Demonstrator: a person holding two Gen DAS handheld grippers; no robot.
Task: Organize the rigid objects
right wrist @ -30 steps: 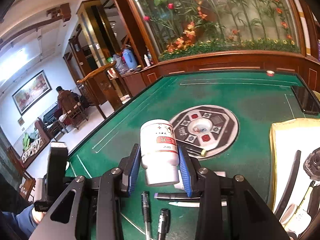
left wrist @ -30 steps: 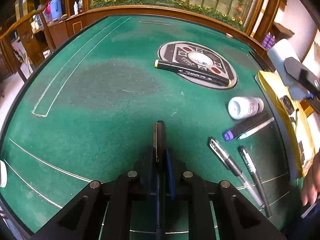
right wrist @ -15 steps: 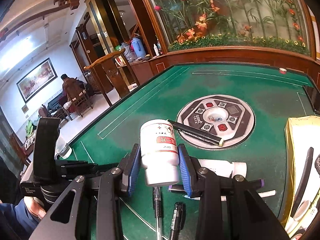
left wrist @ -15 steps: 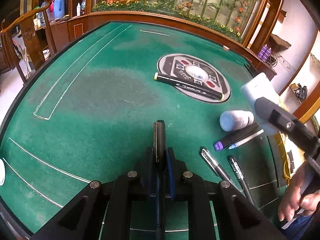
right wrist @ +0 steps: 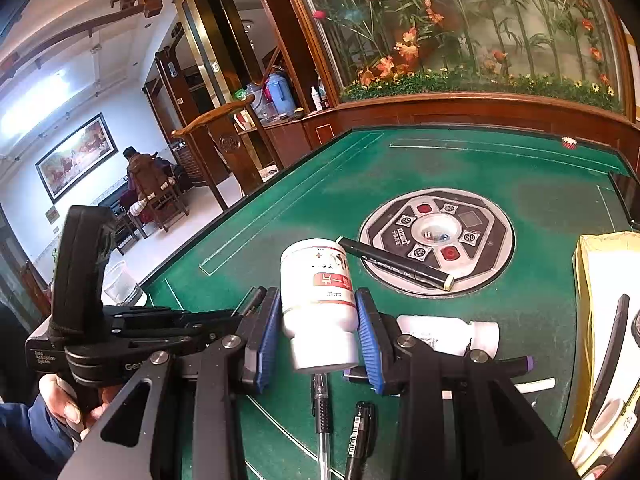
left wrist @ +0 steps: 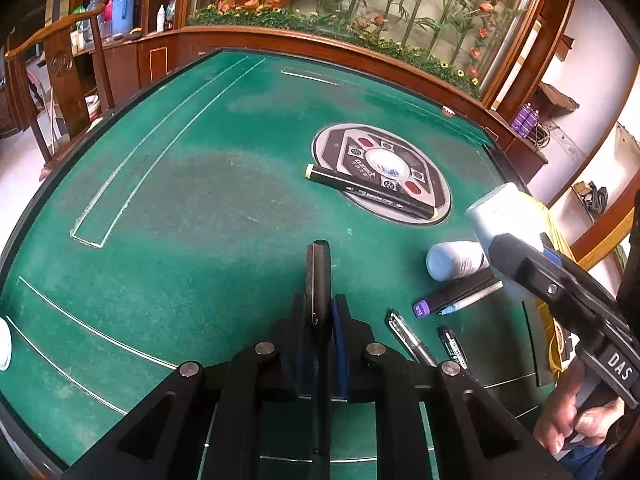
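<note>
In front of me the green table (left wrist: 208, 200) fills both views, with its round control panel (right wrist: 436, 240) set in the middle. My right hand-held gripper (right wrist: 318, 320) is raised above the felt and angled toward the table's centre, its blue pads clamped on a white bottle with a red label (right wrist: 318, 300), which stands upright between them; in the left wrist view my right hand (left wrist: 568, 412) grips that tool's handle at the lower right. My left hand-held gripper (left wrist: 319, 312) points forward, low over the felt, clenched on a black pen (left wrist: 318, 276) that sticks out past the fingertips. A second white bottle (left wrist: 456, 260) lies on its side near the panel, and a black marker (left wrist: 372, 194) lies across the panel's near edge.
</note>
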